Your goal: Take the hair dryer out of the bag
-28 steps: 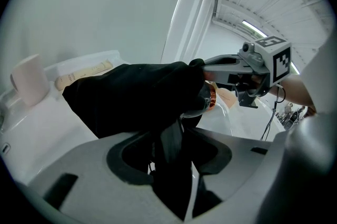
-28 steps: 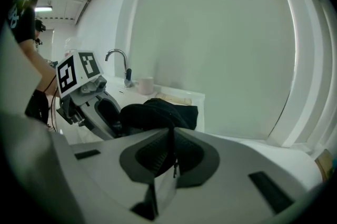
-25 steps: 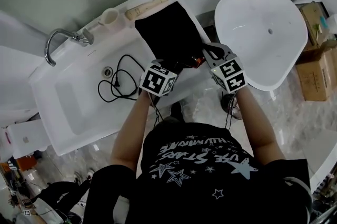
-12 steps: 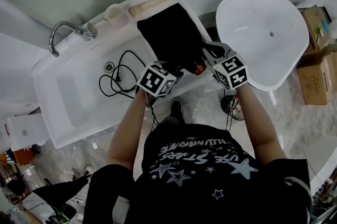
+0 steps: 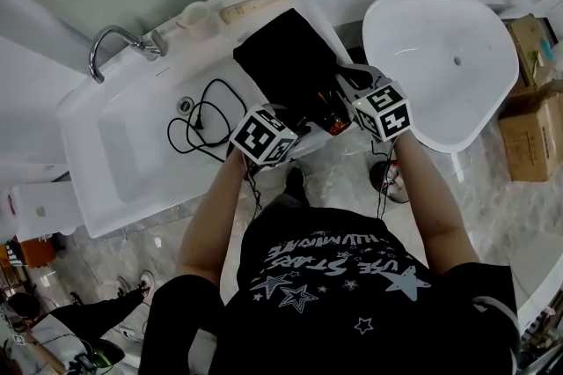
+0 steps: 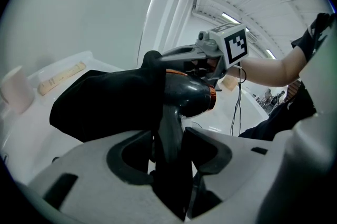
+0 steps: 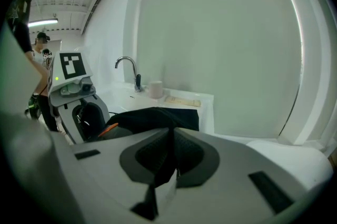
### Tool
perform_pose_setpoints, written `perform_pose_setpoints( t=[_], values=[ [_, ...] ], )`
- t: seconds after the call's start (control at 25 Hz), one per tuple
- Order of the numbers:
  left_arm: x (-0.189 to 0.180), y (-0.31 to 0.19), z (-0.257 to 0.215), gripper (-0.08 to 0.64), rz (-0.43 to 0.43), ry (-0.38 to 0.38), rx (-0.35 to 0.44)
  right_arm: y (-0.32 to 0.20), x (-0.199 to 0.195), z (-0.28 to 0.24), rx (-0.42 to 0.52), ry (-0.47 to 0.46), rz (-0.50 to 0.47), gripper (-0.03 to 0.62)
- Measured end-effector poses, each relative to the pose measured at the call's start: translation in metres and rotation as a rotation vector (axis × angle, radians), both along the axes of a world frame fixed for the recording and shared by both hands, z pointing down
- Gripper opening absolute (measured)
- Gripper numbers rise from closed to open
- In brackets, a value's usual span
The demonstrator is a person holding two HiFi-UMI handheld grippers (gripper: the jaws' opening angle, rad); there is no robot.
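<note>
Drawn slightly farther out of the black bag (image 5: 283, 65) than half a second ago, the hair dryer (image 6: 185, 95) is gripped by its handle in the clenched left tongs (image 6: 169, 138). The bag's edge is pinched by the closed right tongs (image 7: 172, 136). The dryer's front is hidden inside the bag. Both forearms are stretched forward, with the tongs tilted downward at the sink (image 5: 123, 162) rim.

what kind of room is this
Most likely a bathroom, perhaps a mock-up: a white sink with a chrome faucet, a cup on its ledge, and a second white basin beside it.
</note>
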State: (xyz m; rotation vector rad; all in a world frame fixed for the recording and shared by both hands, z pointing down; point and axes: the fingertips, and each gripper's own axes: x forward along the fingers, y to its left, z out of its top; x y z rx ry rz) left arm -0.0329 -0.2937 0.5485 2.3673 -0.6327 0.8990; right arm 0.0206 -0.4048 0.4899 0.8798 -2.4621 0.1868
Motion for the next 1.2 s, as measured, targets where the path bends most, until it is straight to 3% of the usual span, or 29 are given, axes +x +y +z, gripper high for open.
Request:
perform_pose_setpoints(
  t=[0.36,0.8,1.2],
  values=[
    [0.01,0.022,-0.005,0.204,0.031,0.009,0.007,-0.004,-0.001,0.0,0.007,0.008,-0.01,0.028],
    [0.011,0.037,-0.007,0.204,0.032,0.037,0.0,-0.027,0.006,0.004,0.007,0.019,0.046,0.026],
    [0.029,0.077,-0.022,0.204,0.113,0.08,0.043,-0.018,0.006,0.01,0.004,0.028,0.049,0.026]
  ],
)
